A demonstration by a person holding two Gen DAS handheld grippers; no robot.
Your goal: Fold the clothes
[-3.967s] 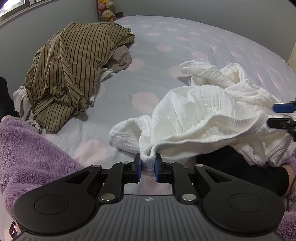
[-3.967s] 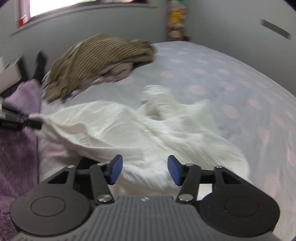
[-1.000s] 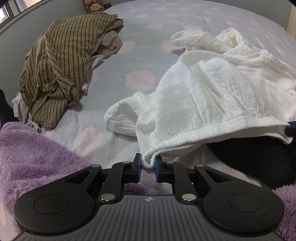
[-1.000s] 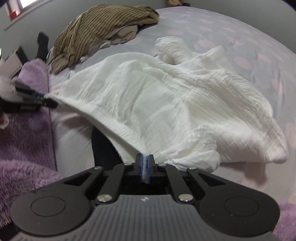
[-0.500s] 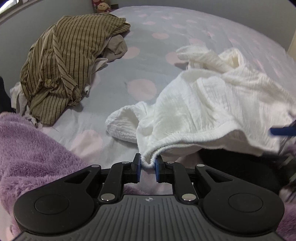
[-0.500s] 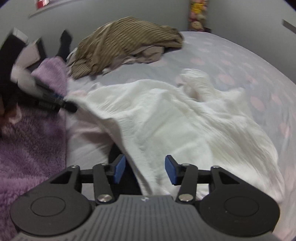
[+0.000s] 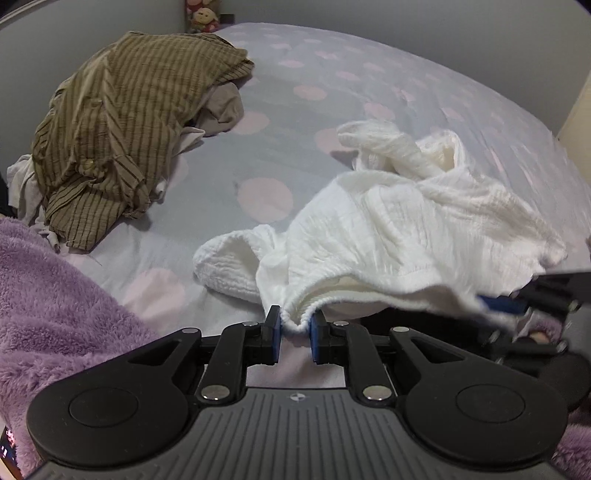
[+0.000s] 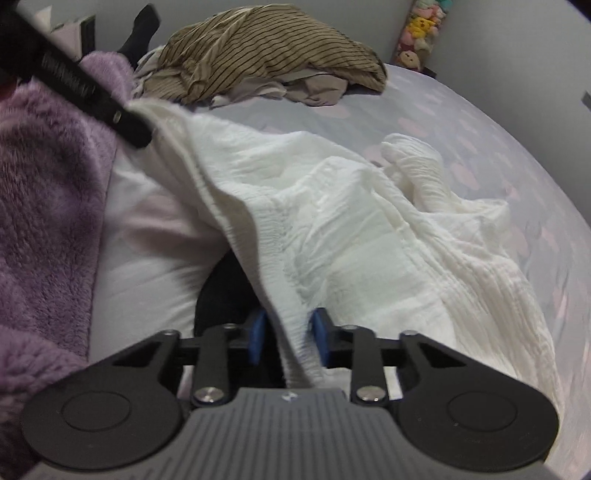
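Fold barely begun: white garment [image 7: 413,229] bunched ahead of both jaws.
Left gripper [image 7: 294,334] easing open, hem pinched; right gripper [image 8: 288,334] closing around hem.

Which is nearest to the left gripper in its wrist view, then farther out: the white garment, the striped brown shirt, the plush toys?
1. White garment: its hem lies between the left gripper fingers.
2. Striped brown shirt: heaped to the upper left.
3. Plush toys: at the far wall, top.
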